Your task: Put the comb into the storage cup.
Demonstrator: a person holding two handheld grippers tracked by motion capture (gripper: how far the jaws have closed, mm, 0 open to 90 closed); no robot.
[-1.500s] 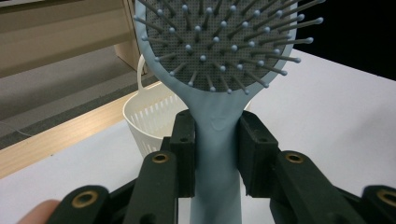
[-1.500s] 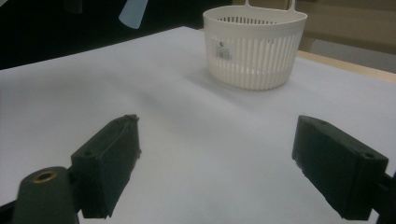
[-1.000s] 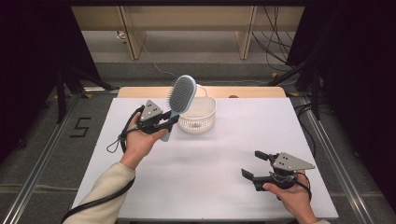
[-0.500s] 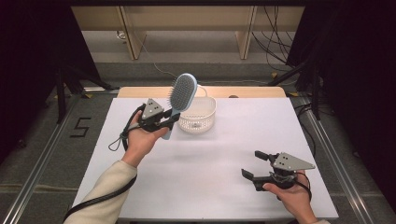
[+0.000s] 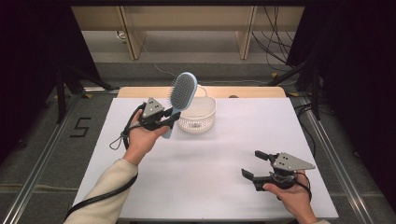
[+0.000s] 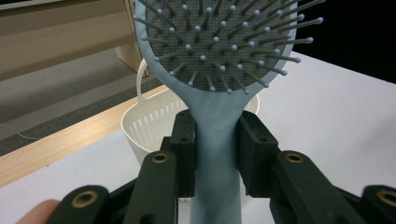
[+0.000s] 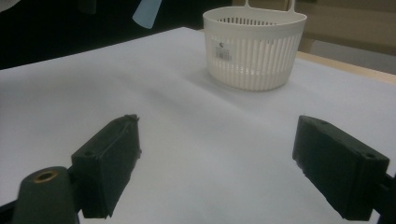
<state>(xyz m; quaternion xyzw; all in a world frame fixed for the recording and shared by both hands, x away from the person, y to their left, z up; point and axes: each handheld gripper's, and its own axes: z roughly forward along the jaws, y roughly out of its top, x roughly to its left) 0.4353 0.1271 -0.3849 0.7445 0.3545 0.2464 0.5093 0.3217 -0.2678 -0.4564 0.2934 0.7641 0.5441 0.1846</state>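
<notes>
A light blue hairbrush with grey bristles is held up in the air, head uppermost and tilted right, over the near left edge of a white slotted basket. My left gripper is shut on its handle. In the left gripper view both pads press the handle of the hairbrush, with the basket behind it. My right gripper rests low at the table's front right, jaws wide apart and nothing between them. In the right gripper view the right gripper faces the basket across bare table.
A white board covers the table, with a wooden strip along its far edge. Dark curtains stand on both sides. A wooden frame and cables lie beyond the table. The left gripper's cable loops beside the person's wrist.
</notes>
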